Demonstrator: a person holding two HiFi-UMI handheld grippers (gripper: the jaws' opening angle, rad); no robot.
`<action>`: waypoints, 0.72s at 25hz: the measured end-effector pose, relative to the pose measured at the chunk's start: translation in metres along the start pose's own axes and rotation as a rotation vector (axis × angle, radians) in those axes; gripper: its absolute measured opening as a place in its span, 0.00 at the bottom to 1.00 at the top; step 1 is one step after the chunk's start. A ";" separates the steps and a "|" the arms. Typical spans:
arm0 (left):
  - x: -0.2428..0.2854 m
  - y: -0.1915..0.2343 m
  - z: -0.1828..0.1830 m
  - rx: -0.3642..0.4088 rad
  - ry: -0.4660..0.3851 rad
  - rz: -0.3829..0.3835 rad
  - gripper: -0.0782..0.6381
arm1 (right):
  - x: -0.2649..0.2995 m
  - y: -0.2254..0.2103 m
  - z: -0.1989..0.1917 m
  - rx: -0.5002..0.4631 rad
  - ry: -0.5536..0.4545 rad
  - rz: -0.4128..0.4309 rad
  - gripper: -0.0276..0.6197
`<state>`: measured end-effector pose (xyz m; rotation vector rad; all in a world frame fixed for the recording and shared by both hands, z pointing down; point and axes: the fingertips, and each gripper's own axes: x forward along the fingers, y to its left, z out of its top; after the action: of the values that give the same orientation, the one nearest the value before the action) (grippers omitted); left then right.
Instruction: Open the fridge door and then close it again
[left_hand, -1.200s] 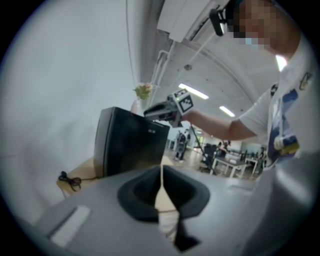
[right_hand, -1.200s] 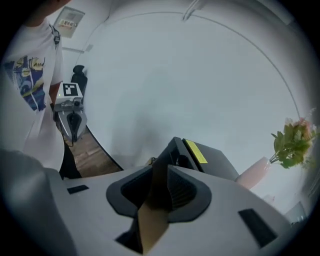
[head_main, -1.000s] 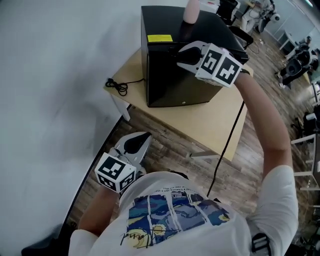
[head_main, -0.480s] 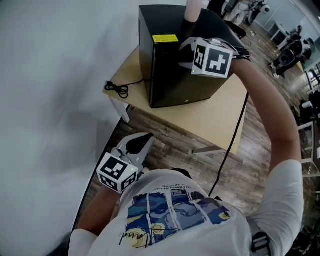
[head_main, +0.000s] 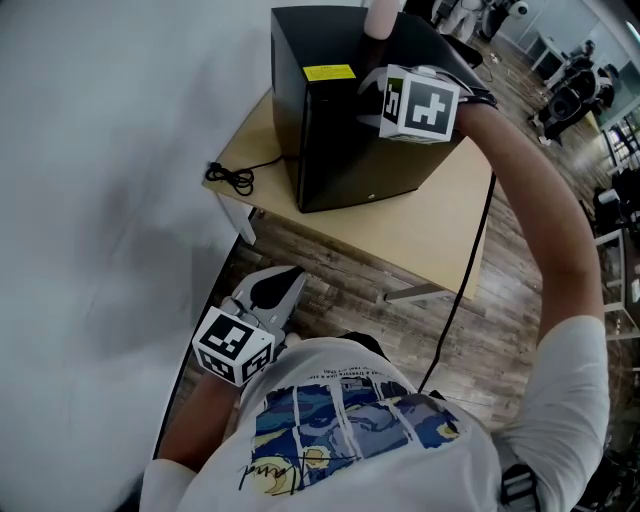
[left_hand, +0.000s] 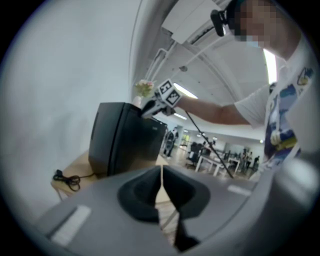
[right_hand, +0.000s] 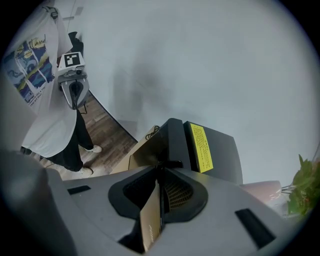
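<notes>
The black, box-shaped mini fridge (head_main: 335, 150) stood on a pale wooden table (head_main: 440, 235), its door seemingly unopened. Our right gripper (head_main: 374, 84) sat at the fridge's top front edge with its jaws drawn together. We couldn't tell whether they pinched the door's lip. Our left gripper (head_main: 283, 284) hung well short of the fridge, jaws together and empty. We judged both opening and closing remained.

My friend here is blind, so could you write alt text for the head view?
A person in a white printed T-shirt holds the right hand-held gripper at the top front edge of a small black box-shaped fridge on a pale wooden table; the left hand-held gripper hangs low beside the waist.
</notes>
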<state>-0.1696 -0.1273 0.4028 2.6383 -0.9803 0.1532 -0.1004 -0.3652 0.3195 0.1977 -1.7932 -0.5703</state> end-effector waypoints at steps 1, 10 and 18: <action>-0.001 0.000 -0.001 -0.002 -0.001 -0.001 0.13 | 0.000 0.000 0.000 -0.002 0.003 0.001 0.12; -0.014 -0.001 -0.011 -0.011 0.007 0.002 0.13 | -0.001 -0.001 0.002 0.018 0.001 -0.010 0.11; -0.028 -0.006 -0.020 -0.020 0.007 0.011 0.13 | -0.004 0.001 0.001 0.023 0.017 -0.001 0.10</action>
<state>-0.1866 -0.0990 0.4140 2.6126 -0.9887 0.1540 -0.1000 -0.3626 0.3168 0.2189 -1.7839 -0.5474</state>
